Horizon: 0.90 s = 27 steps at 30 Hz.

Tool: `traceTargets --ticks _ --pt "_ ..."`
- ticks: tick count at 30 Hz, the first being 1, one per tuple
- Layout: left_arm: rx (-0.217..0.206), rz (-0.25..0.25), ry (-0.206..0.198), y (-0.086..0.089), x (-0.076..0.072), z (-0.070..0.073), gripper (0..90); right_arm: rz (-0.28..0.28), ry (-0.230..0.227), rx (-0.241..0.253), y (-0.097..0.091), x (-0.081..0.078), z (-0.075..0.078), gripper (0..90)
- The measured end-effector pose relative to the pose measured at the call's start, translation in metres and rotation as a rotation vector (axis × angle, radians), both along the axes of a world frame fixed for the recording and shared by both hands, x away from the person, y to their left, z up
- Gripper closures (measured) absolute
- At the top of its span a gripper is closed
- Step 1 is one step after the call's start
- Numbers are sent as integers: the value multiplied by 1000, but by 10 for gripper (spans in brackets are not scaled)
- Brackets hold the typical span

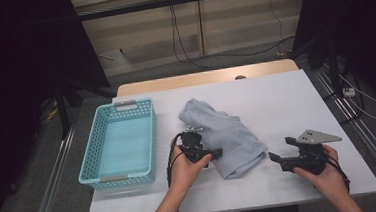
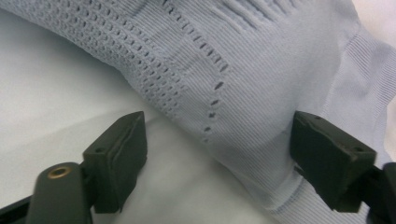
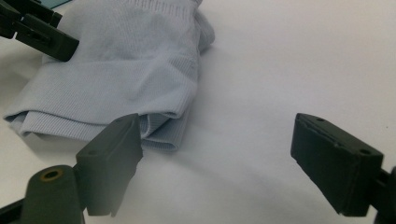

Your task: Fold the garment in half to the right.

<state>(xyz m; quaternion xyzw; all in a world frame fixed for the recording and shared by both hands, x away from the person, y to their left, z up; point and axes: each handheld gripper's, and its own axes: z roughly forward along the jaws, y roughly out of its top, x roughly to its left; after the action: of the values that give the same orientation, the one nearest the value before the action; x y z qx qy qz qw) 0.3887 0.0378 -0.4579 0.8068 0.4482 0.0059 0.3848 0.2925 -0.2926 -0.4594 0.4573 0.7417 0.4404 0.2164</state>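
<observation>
both grippers, left gripper and right gripper, gape wide; left should pinch the folded cloth edge squarely.

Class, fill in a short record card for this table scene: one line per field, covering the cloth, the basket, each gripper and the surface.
surface: white table
garment: light blue knitted cloth, crumpled, lying mid-table
basket: turquoise perforated basket, left of the cloth, nothing inside
left gripper: left gripper at the cloth's left edge, jaws apart with a fold of cloth between them, not clamped
right gripper: right gripper right of the cloth, jaws apart, one jaw near the hem, nothing held
</observation>
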Motion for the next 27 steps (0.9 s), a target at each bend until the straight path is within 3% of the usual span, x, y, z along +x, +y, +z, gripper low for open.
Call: traceTargets --ticks 2,4,13,18,27 --pt "-5 -10 5 -1 -2 1 262 4 0 -4 1 0 0 165" --pt "-33 -12 34 -3 -3 0 374 5 2 -7 1 0 0 166" --pt "-9 -15 20 -8 -3 1 421 1 2 -11 0 -3 -1 166" --pt "-52 -10 64 -7 -2 0 536 -3 -3 -15 0 -5 -1 168" --pt "-96 -2 108 -4 -1 0 663 -4 -1 -14 0 -5 -1 168"
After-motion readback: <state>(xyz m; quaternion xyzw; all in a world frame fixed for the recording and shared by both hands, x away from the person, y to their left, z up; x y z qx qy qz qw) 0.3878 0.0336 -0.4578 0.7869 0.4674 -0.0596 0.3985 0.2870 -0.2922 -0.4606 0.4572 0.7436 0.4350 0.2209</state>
